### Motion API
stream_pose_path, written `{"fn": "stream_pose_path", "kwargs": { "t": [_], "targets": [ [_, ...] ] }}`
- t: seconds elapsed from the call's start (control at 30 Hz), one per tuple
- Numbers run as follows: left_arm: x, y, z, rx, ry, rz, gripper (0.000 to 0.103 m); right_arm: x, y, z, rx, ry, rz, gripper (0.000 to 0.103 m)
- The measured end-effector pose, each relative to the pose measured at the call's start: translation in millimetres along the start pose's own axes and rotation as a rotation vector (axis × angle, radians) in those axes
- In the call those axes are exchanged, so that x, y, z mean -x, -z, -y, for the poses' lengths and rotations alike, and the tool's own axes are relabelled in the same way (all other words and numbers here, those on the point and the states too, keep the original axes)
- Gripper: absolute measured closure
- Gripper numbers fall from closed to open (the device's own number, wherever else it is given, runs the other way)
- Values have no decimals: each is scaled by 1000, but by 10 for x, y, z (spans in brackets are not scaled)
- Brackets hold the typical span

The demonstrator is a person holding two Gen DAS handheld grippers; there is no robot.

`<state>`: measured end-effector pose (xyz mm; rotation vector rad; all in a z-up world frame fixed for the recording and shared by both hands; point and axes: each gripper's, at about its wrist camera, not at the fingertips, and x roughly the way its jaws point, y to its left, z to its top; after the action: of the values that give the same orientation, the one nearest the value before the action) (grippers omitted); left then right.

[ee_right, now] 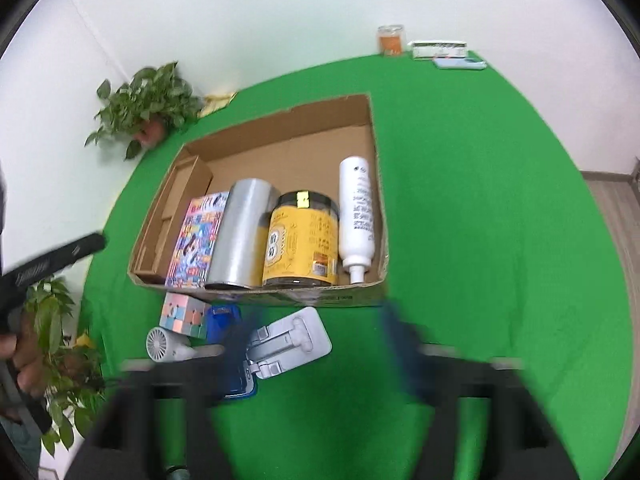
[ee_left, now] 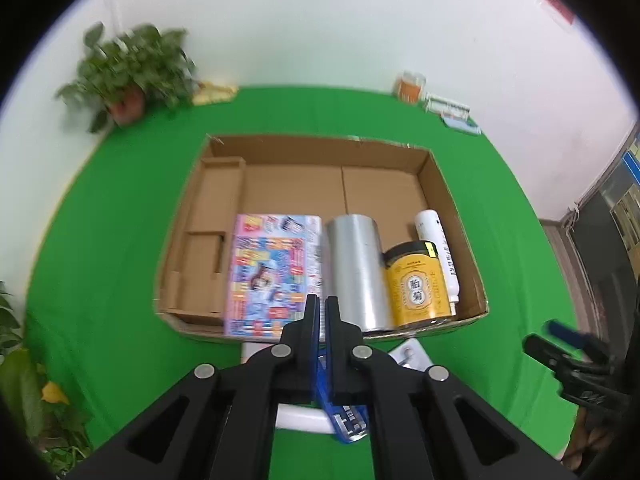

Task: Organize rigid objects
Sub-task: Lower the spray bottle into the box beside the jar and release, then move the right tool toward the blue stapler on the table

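A shallow cardboard box (ee_left: 304, 148) (ee_right: 376, 184) on the green table holds a colourful book (ee_left: 272, 272) (ee_right: 196, 240), a silver cylinder (ee_left: 358, 272) (ee_right: 240, 236), a yellow jar (ee_left: 418, 284) (ee_right: 302, 240) and a white spray bottle (ee_left: 438, 252) (ee_right: 356, 216), all lying along the near wall. My left gripper (ee_left: 322, 304) hovers just before the box with its jaws nearly together; nothing shows between the tips. My right gripper (ee_right: 316, 320), blurred, is open and empty. In front of the box lie a pastel cube (ee_right: 184, 314), a white mini fan (ee_right: 168, 346), a blue case (ee_right: 228, 316) and a grey stand (ee_right: 288, 340).
A potted plant (ee_left: 132, 72) (ee_right: 150, 104) stands at the back left. An orange jar (ee_left: 410, 86) (ee_right: 390, 40) and flat boxes (ee_left: 448, 106) (ee_right: 440, 50) sit at the back right. More leaves (ee_right: 60, 352) are at the near left. The box's far half is bare.
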<state>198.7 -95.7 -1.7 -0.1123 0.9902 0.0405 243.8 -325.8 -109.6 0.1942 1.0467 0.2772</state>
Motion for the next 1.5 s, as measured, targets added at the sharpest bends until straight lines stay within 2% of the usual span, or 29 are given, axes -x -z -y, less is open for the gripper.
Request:
{"fn": "stream_pose_path", "kwargs": {
  "t": [0.03,0.07,0.1,0.17,0.27,0.37,0.43,0.53,0.63,0.77,0.87,0.97,1.03,1.1,1.17,1.2,1.33,1.5],
  "targets": [
    [45,48,-30,3,-40,-2,78,30,31,10,-15,3,25,0],
    [48,86,-62,13,-84,-18,33,40,55,9,-23,0,30,1],
    [72,105,-100,23,-115,-17,12,66,74,7,-24,-4,26,1],
    [126,192,-207,37,-156,19,12,30,147,-22,-19,-10,-4,1],
    [34,351,-414,70,-178,-64,12,-83,325,-119,9,-13,-67,1],
    [-132,517,-596,126,-116,-164,12,-347,549,-237,65,-9,-223,1],
    [-253,669,-698,163,-60,-240,12,-554,773,-389,114,-38,-330,1],
    [-415,919,-801,200,-4,-331,12,-722,1020,-678,208,-52,-389,1],
    [-488,1116,-891,231,38,-381,12,-840,1127,-967,262,-63,-381,1],
    [-533,1246,-1050,271,63,-412,12,-1072,1014,-1176,233,-56,-348,1],
    [-562,1293,-1149,279,62,-425,12,-1387,888,-1299,215,-72,-371,1],
    [-548,1320,-1233,260,15,-439,13,-1668,879,-1389,221,-62,-397,4],
    [-521,1332,-1285,249,1,-444,14,-1861,900,-1395,198,-33,-437,23],
    [-483,1353,-1334,250,8,-442,14,-1947,931,-1400,176,-43,-444,33],
    [-468,1360,-1364,247,13,-446,14,-1914,948,-1436,209,-20,-421,42],
    [-466,1359,-1368,246,17,-447,14,-1877,960,-1437,220,-41,-412,48],
    [-512,1335,-1296,239,52,-454,14,-1658,1101,-1395,290,-48,-399,48],
    [-660,1288,-954,220,180,-481,14,-1253,1544,-1113,349,-41,-420,48]
  ]
}}
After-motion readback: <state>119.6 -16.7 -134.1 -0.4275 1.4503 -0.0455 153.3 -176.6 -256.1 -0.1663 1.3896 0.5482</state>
